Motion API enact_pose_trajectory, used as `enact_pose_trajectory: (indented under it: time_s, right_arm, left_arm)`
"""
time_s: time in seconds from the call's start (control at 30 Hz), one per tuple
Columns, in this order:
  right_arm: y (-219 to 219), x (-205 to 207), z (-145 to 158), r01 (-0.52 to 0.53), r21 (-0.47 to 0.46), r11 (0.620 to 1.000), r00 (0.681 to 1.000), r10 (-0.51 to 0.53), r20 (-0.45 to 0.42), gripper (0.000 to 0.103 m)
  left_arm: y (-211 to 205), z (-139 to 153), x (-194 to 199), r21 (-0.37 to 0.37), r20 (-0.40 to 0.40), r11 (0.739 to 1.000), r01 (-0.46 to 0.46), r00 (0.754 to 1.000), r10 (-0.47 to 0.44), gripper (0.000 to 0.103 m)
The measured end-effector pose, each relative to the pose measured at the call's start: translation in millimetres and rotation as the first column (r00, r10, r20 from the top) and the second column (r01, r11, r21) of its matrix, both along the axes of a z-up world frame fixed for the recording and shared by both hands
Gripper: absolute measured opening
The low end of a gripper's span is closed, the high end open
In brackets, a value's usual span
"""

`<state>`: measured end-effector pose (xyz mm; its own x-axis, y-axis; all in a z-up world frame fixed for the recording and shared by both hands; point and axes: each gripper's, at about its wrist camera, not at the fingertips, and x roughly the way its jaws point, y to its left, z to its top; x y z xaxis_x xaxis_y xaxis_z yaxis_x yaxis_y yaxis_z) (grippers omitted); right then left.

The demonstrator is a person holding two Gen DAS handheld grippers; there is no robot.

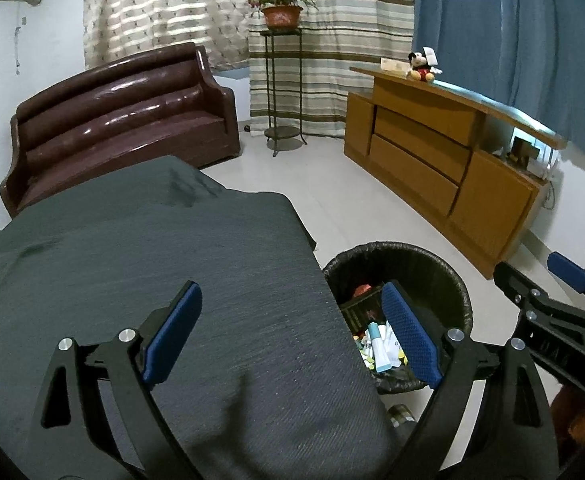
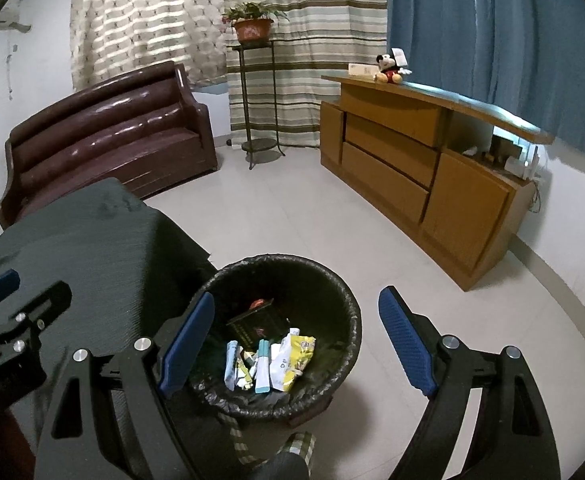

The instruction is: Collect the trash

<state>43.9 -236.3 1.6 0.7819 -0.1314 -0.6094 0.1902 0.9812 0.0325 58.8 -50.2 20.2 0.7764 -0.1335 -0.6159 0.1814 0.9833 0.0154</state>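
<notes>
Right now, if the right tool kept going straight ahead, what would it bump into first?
Probably the trash bin. The right tool is open and empty, aimed down over the bin's mouth, so it would likely meet the wrappers inside, though depth is hard to judge.

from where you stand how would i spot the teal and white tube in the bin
Find the table with the dark grey cloth; on the floor at its corner stands a round bin lined with a black bag. Inside, among the wrappers beside a black box, the tube stands nearly upright, white with teal ends, unlike the crumpled yellow-and-white packet next to it.
</notes>
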Motion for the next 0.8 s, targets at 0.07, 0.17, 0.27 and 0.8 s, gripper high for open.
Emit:
enact_pose_trajectory:
  time_s: [0.07,0.17,0.27,0.8]
  right_arm:
    - [4,-3,2,-0.005,-0.009,1.0,1.0,0.005,0.006,0.082]
    - [10,-11,6,-0.014,-0.016,1.0,1.0,0.014,0.017,0.082]
    - [14,-17,9,-0.017,-0.026,1.0,0.999,0.018,0.03,0.082]
    - [22,-41,26,-0.017,-0.043,0.999,0.996,0.021,0.091,0.082]
  left_arm:
    - [4,4,-5,-0.006,0.009,1.0,-0.006,1.0,0.006,0.09]
    - [11,8,-12,-0.013,0.019,1.0,-0.014,1.0,0.015,0.09]
    - [17,11,-19,-0.02,0.029,1.0,-0.023,0.999,0.024,0.09]
    - [25,26,-47,-0.031,0.083,0.999,-0.017,0.996,0.019,0.09]
